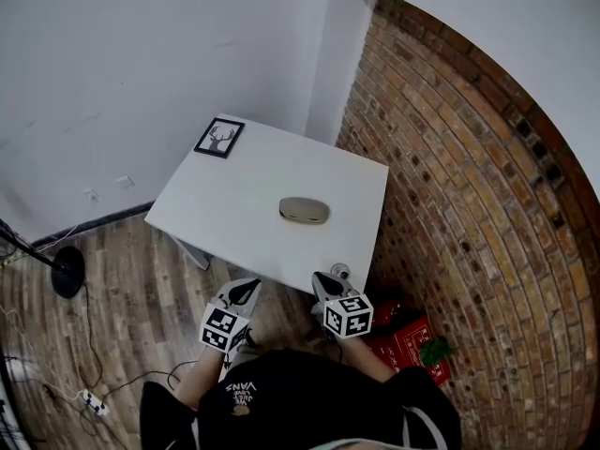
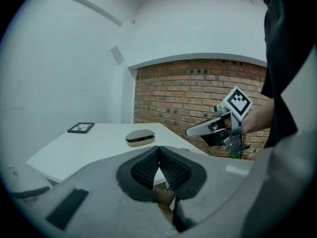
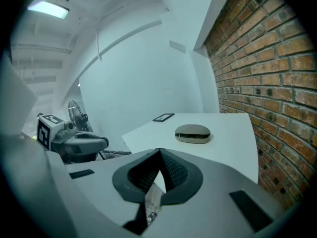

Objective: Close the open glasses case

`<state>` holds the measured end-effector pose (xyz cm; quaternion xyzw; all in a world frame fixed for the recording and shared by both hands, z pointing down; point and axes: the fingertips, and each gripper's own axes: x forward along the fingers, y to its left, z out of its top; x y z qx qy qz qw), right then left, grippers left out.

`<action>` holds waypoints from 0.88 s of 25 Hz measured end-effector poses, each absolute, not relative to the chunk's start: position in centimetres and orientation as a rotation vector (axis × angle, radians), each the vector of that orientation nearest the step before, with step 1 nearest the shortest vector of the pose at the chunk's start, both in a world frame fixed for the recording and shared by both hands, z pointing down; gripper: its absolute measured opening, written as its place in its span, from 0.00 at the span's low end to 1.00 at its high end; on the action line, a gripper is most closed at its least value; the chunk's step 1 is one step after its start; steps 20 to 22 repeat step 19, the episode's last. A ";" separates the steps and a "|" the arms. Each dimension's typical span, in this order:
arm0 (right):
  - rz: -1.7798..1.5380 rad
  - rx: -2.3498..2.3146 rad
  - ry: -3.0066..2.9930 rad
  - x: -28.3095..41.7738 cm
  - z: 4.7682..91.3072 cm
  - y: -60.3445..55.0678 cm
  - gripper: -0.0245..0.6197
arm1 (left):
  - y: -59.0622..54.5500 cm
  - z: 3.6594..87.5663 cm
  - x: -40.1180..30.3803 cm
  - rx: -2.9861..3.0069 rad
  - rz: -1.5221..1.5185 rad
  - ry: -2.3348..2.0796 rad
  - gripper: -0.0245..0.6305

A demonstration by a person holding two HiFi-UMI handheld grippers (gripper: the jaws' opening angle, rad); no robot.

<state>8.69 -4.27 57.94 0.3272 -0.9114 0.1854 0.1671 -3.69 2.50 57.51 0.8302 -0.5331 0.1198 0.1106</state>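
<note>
A beige oval glasses case (image 1: 304, 210) lies on the white table (image 1: 244, 190), right of its middle, with a dark slit showing between lid and base. The same case (image 2: 140, 137) shows ahead in the left gripper view, and the case (image 3: 192, 133) sits ahead in the right gripper view too. My left gripper (image 1: 246, 292) hangs shut and empty just off the table's near edge. Level with it, further right, my right gripper (image 1: 323, 282) is also shut with nothing in it. Both point toward the table and stand well short of the case.
A small black picture frame (image 1: 219, 137) lies at the table's far left corner. A brick wall (image 1: 469, 157) runs along the right, with a red box (image 1: 403, 340) on the wooden floor beside it. A lamp base (image 1: 67, 272) and cables lie on the floor at the left.
</note>
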 end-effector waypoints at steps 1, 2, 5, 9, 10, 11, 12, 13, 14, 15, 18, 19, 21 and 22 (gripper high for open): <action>0.523 0.925 -2.594 8.8 58.0 -4.1 0.04 | 2.8 57.6 -3.5 2.435 0.351 -1.572 0.05; 0.520 0.919 -2.594 8.9 58.0 -3.9 0.04 | 3.0 57.6 -3.4 2.432 0.351 -1.576 0.05; 0.514 0.909 -2.592 9.1 58.1 -3.5 0.04 | 3.7 57.8 -3.1 2.425 0.353 -1.583 0.05; 0.499 0.914 -2.580 9.2 58.4 -3.3 0.04 | 4.2 58.0 -3.1 2.418 0.356 -1.587 0.05; 0.496 0.915 -2.576 9.3 58.5 -3.3 0.04 | 4.3 58.1 -3.0 2.416 0.356 -1.586 0.05; 0.496 0.917 -2.572 9.4 58.6 -3.3 0.04 | 4.4 58.2 -3.0 2.415 0.356 -1.584 0.05; 0.496 0.919 -2.570 9.4 58.7 -3.3 0.04 | 4.4 58.4 -3.0 2.414 0.358 -1.582 0.05; 0.497 0.922 -2.569 9.5 58.7 -3.4 0.04 | 4.5 58.5 -3.0 2.413 0.360 -1.580 0.05; 0.498 0.925 -2.568 9.5 58.7 -3.5 0.04 | 4.4 58.6 -3.0 2.412 0.363 -1.578 0.05; 0.500 0.929 -2.569 9.5 58.7 -3.6 0.04 | 4.4 58.6 -3.0 2.411 0.365 -1.576 0.05; 0.506 0.936 -2.569 9.5 58.8 -3.7 0.04 | 4.3 58.8 -3.2 2.406 0.368 -1.572 0.05; 0.508 0.937 -2.568 9.4 58.9 -3.7 0.04 | 4.3 58.9 -3.2 2.404 0.369 -1.571 0.05; 0.508 0.937 -2.568 9.4 58.9 -3.7 0.04 | 4.3 58.9 -3.2 2.404 0.369 -1.571 0.05; 0.508 0.937 -2.568 9.4 58.9 -3.7 0.04 | 4.3 58.9 -3.2 2.404 0.369 -1.571 0.05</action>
